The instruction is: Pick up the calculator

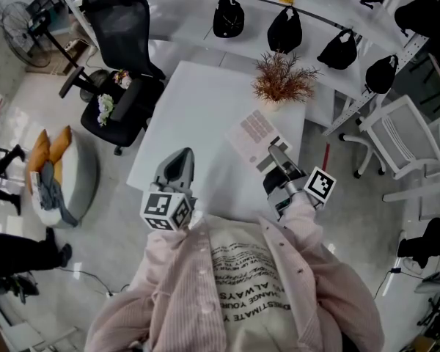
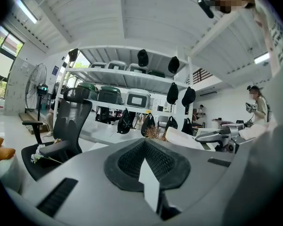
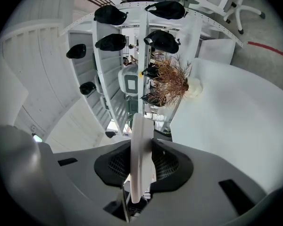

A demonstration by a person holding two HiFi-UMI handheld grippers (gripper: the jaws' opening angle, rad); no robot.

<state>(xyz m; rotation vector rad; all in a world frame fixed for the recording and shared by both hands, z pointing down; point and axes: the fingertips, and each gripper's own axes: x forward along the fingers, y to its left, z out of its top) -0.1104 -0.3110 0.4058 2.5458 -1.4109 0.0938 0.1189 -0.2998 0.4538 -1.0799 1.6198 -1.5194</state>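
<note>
- Right gripper (image 3: 142, 149): its black ribbed pads (image 3: 114, 164) are pinching a thin, flat, pale-pink plastic calculator (image 3: 142, 126). One pad sits on each broad face and the slab shows edge-on btw them. No gap btw pad and case afaict.
- The grip is at the near short end, so most of the body pokes out past the tips.
- Where it is: in the head view it's in that gripper w/ the key side up, over the near-right part of the white rectangular table (image 1: 198, 116). It's tilted and looks clear of the top imo.
- Handling, just my read: it looks light and stiff, so weight's no issue. The smooth plastic faces could slide or pivot in the pads, esp. when it's held by one end like this.
- The keys give under pressure, so a pad on them means mushy contact. The display window is prob the fragile bit, so don't squeeze there.
- Best hold imo: across the two faces on bare case margin, nearer the middle, so the free end swings less.
- Left gripper (image 1: 177, 163): tips pressed together w/ nothing in them. It hovers over the near-left edge of the table, well apart from the calculator.
- Further out: a dried brown twiggy plant in a small pale pot (image 1: 282, 83) stands at the far right of the table. It's near the calculator's free end but not touching, far as I can see.
- A black mesh office chair (image 1: 125, 28) sits off the table's left side.
</note>
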